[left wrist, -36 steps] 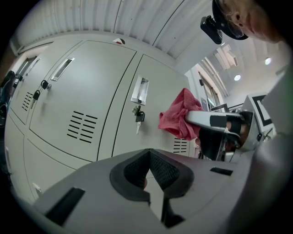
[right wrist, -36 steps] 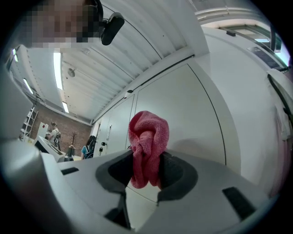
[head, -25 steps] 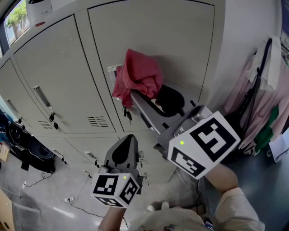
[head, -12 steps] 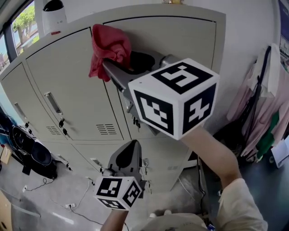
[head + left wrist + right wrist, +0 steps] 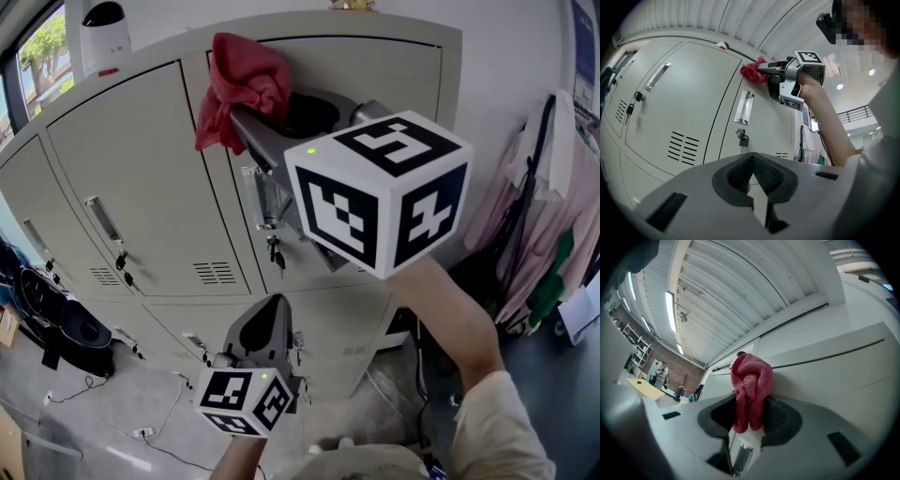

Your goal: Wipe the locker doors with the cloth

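Observation:
My right gripper [image 5: 246,117] is raised high and shut on a bunched red cloth [image 5: 240,86], which presses against the upper left corner of a beige locker door [image 5: 375,103]. In the right gripper view the red cloth [image 5: 750,389] hangs pinched between the jaws. From the left gripper view, the red cloth [image 5: 753,72] and the right gripper [image 5: 765,72] appear at the door's top edge. My left gripper [image 5: 266,319] stays low, below the door handle, shut with nothing in it; its pads [image 5: 740,177] meet in its own view.
A handle plate [image 5: 262,197] and a padlock [image 5: 277,255] sit on the wiped door. A second locker door [image 5: 131,178] with handle and vents is to the left. Clothes [image 5: 548,216] hang at the right. Bags and cables [image 5: 56,328] lie on the floor left.
My right gripper has lifted the red cloth from mid-door height up to the door's top left corner. The left gripper has stayed put.

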The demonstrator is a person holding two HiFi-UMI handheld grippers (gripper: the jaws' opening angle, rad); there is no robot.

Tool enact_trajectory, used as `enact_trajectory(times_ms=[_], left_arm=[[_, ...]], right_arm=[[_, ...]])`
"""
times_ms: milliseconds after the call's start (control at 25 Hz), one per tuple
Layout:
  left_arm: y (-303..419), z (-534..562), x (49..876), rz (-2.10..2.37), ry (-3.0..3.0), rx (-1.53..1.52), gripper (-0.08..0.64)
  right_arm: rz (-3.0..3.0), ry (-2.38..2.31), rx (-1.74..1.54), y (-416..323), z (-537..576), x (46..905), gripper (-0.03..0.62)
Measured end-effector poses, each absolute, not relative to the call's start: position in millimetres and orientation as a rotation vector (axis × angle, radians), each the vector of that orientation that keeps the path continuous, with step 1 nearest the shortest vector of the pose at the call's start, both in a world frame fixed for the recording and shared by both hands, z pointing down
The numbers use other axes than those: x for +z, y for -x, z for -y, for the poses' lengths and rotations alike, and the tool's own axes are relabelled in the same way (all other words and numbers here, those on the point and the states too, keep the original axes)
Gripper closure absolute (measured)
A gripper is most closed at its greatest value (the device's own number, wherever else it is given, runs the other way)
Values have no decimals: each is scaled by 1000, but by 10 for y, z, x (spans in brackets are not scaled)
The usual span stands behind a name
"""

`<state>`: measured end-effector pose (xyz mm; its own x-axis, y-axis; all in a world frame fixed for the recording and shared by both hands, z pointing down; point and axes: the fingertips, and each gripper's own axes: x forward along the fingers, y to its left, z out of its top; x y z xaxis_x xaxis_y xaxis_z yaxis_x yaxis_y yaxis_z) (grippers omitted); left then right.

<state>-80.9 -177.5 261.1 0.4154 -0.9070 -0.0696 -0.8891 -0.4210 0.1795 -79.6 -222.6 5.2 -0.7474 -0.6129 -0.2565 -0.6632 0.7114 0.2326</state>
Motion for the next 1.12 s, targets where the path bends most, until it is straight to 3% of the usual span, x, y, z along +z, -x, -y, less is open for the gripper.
enact_trajectory(times_ms=[1120], left_arm=[[201,1854,2652,1411,-2634,-227,554]], right_arm=[[-2585,1377,497,-656,2303,41,454]])
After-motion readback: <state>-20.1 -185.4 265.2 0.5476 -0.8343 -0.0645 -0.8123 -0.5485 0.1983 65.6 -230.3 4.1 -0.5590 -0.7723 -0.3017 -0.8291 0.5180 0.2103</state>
